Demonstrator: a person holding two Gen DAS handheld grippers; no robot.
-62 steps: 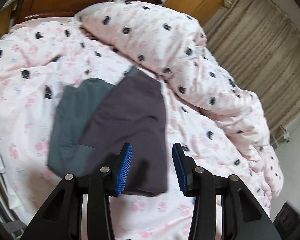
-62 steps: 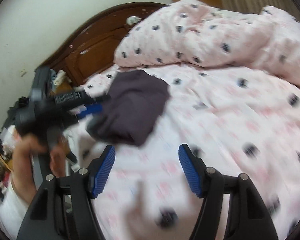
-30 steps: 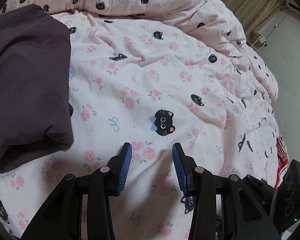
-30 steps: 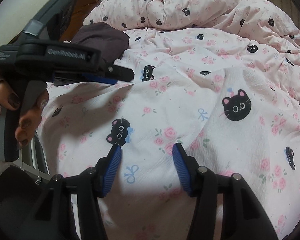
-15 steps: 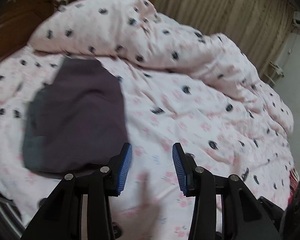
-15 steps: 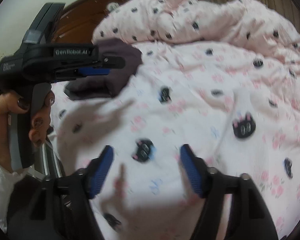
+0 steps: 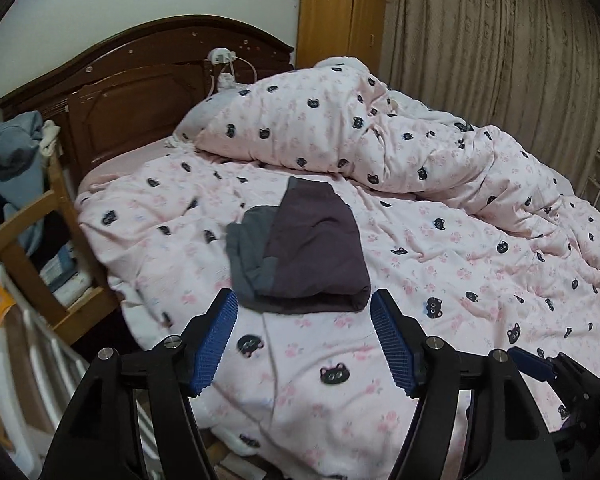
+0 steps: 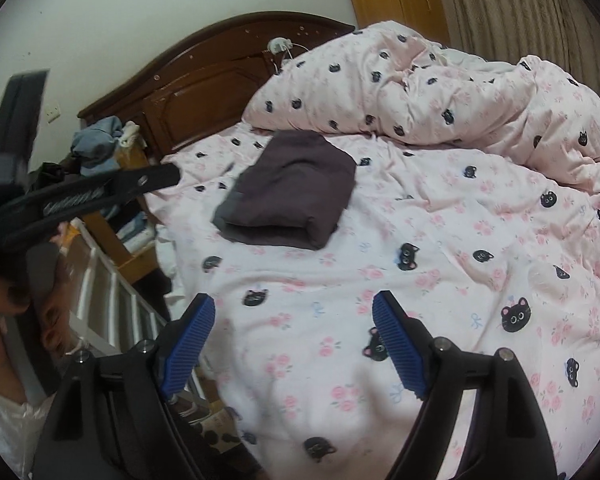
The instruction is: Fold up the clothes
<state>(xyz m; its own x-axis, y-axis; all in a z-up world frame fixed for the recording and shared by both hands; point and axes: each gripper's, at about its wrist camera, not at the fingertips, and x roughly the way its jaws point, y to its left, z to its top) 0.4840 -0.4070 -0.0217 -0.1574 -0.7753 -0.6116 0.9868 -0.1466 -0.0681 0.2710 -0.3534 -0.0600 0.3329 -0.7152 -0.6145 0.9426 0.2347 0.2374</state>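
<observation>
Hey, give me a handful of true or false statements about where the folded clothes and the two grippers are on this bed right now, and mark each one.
1. The purple garment lies folded on the pink cat-print duvet. True.
2. The left gripper is clamped on the garment. False: its jaws stand open, short of the garment's near edge.
3. A grey garment shows partly under the purple one on its left side. True.
4. The right gripper holds a piece of clothing. False: it is open, with only duvet between its jaws.
5. The folded clothes sit on the wooden chair. False: they lie on the bed; the chair stands beside it.
</observation>
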